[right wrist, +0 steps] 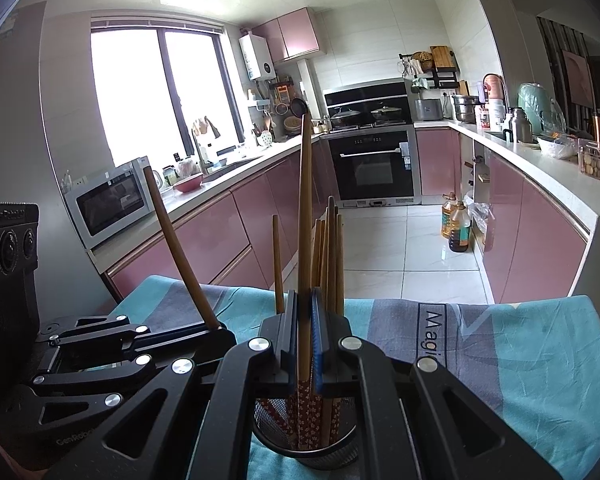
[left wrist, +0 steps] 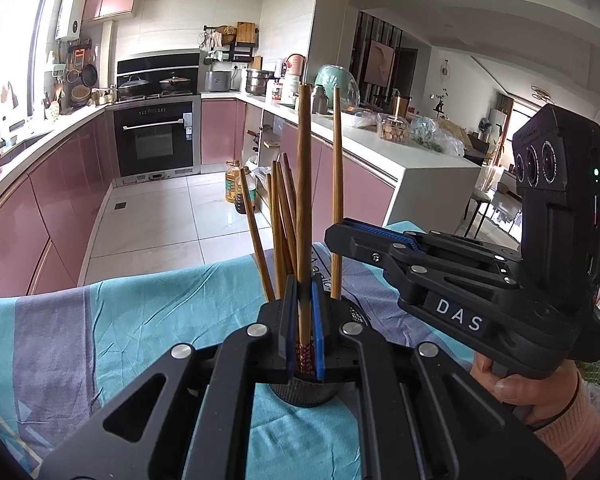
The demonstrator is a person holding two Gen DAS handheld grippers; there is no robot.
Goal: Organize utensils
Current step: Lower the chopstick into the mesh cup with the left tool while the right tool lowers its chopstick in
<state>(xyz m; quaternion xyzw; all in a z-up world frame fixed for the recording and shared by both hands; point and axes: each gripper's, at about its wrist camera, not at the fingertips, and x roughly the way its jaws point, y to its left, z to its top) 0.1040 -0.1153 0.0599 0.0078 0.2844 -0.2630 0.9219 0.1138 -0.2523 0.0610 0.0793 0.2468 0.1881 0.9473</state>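
Observation:
A black mesh holder stands on the teal and grey tablecloth with several wooden chopsticks upright in it. My left gripper is shut on one chopstick just above the holder, its patterned lower end inside the rim. My right gripper is shut on another chopstick, whose patterned end also sits in the holder. In the left wrist view the right gripper comes in from the right. The right wrist view shows the left gripper at the left with its chopstick leaning.
A hand with a pink sleeve holds the right gripper's handle. Beyond the table's far edge lies a tiled kitchen floor with oil bottles, pink cabinets, an oven and a crowded counter on the right.

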